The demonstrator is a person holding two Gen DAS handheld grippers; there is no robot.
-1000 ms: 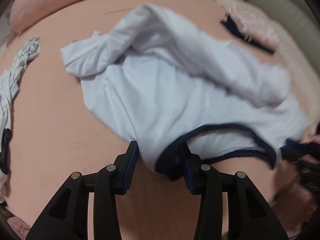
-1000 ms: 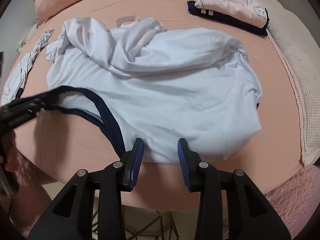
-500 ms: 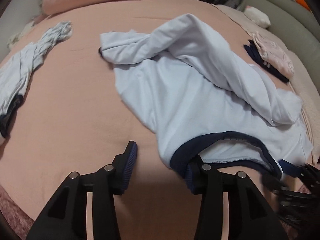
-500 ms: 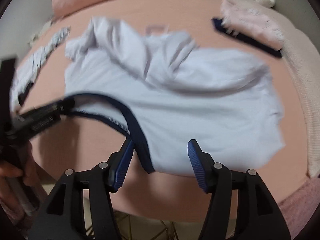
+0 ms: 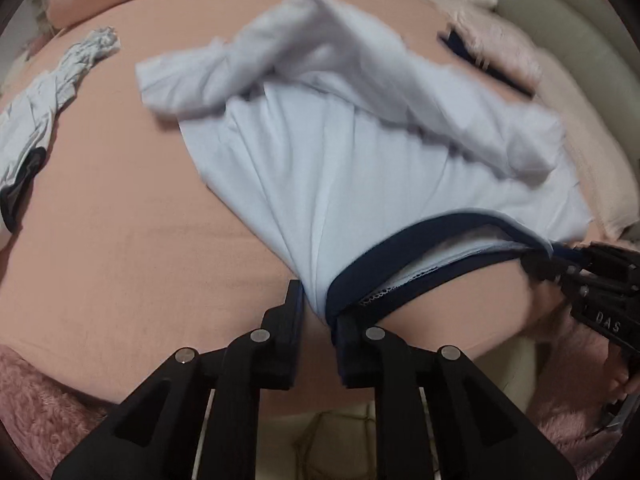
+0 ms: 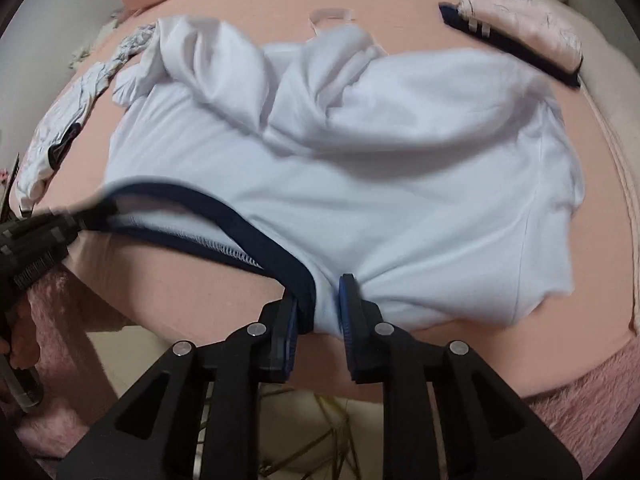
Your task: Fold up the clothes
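While the white T-shirt (image 6: 400,200) is spread away from its navy collar (image 6: 256,236), the left gripper (image 5: 318,312) and right gripper (image 6: 326,308), jaws just closed, are pinched on either collar end.

One marking is legible. In the left wrist view, the black plastic body of the right gripper (image 5: 560,258), at the right edge of the frame, carries the raised capital letters "DAS". The body runs past the frame edge, so whether the marking continues cannot be determined. The printed pattern on the folded pale pink garment (image 6: 524,26) in the right wrist view is too blurred to read as text.
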